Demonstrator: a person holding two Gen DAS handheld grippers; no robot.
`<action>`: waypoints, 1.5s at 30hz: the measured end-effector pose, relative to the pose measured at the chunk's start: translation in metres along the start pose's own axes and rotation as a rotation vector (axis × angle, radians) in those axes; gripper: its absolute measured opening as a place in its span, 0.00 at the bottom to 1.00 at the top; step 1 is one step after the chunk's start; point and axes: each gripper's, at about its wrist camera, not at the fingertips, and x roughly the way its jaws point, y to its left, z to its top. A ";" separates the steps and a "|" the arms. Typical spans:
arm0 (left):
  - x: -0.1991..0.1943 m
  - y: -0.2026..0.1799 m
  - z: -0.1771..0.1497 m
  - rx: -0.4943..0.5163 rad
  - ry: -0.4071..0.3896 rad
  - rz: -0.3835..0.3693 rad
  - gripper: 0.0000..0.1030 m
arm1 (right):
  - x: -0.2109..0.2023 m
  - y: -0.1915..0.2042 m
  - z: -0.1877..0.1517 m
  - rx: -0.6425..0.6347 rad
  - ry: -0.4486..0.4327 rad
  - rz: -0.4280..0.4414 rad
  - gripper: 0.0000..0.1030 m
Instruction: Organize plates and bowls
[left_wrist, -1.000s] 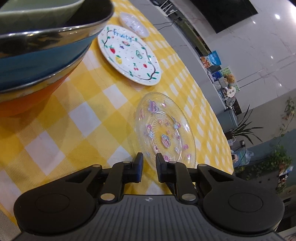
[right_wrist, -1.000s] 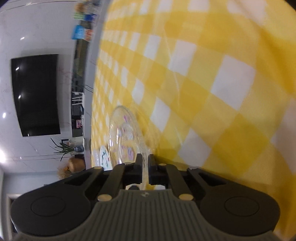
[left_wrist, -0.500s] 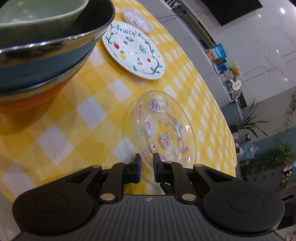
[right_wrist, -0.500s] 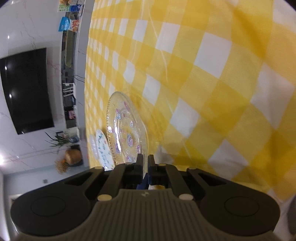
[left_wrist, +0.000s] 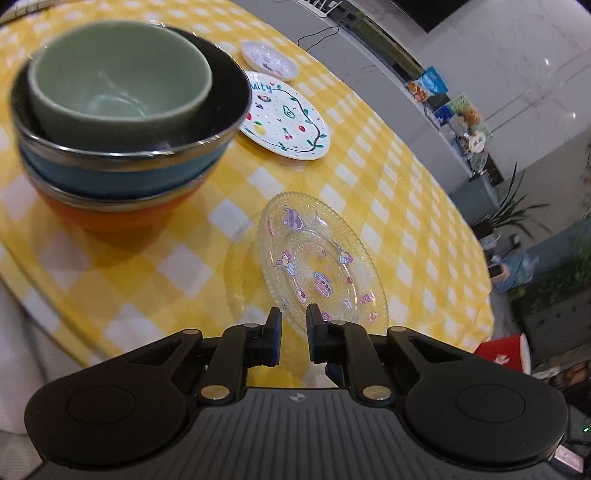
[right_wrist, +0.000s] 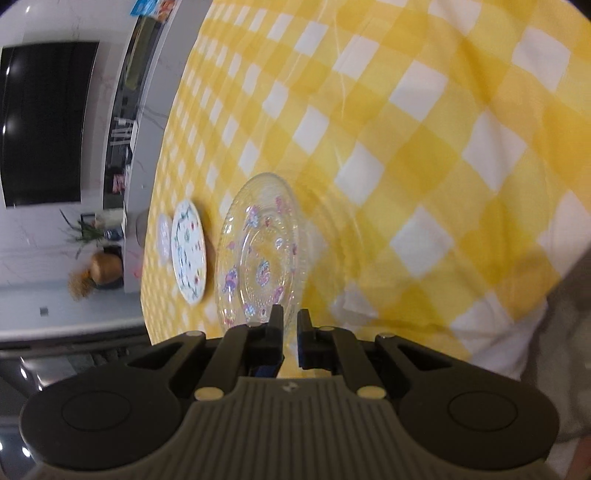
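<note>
the left tongs (left_wrist: 293, 325) hang above the counter (left_wrist: 388, 173) with a narrow gap between the tips, gripping nothing; the glass plate (left_wrist: 321, 258) lies flat just beyond them. the right tongs (right_wrist: 289, 325) are nearly clenched and empty, and the glass plate (right_wrist: 258, 254) sits just past their tips too. past the glass plate from the left tongs lies a white fruit plate (left_wrist: 284, 118), then a small dish (left_wrist: 267, 59). to the glass plate's left stands a stack of bowls (left_wrist: 122, 129), a green bowl (left_wrist: 118, 77) on top.
</note>
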 end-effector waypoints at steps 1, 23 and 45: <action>-0.002 0.001 -0.001 0.002 0.001 0.006 0.15 | -0.001 0.000 -0.004 -0.009 0.002 -0.002 0.05; -0.018 0.028 -0.012 0.078 0.017 0.082 0.15 | 0.021 0.019 -0.043 -0.229 0.045 -0.131 0.08; -0.019 0.022 -0.014 0.175 0.049 0.135 0.08 | 0.010 0.026 -0.047 -0.315 -0.001 -0.188 0.12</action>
